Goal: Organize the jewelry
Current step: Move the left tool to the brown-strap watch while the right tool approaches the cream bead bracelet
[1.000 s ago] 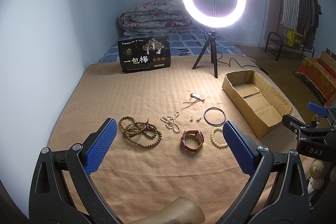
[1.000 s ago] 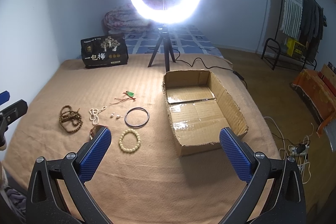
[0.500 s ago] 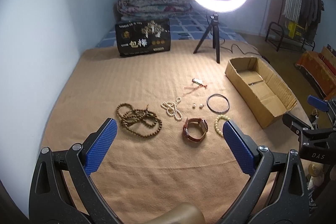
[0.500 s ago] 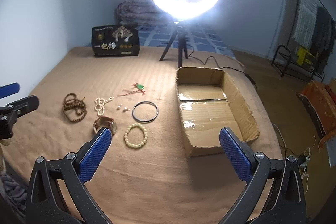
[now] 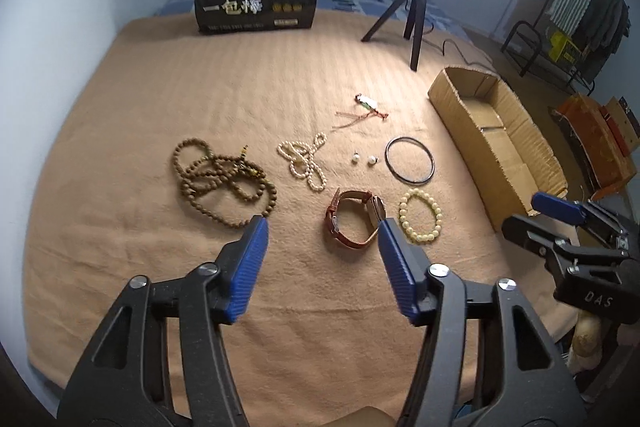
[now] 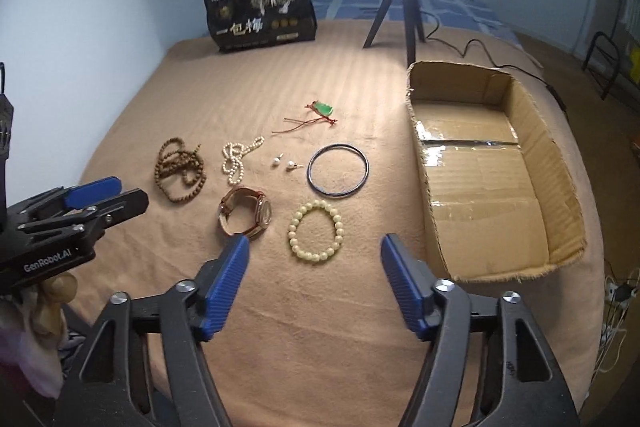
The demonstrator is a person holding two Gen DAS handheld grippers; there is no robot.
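Jewelry lies spread on the tan blanket, all of it ahead of both grippers and none of it held. The left gripper hangs above the blanket with its jaws partway apart, having just been closing, and nothing sits between them; the brown leather watch lies just beyond its fingertips, close to the right-hand pad. The brown wooden bead string lies ahead of the left-hand pad. The right gripper is likewise half open after closing in, empty, with the pale bead bracelet lying just ahead between its fingertips. Farther off lie the dark bangle, the two pearl earrings, the pearl necklace and the green pendant on a red cord. The empty cardboard box stands to the right of the right gripper, near its right-hand finger.
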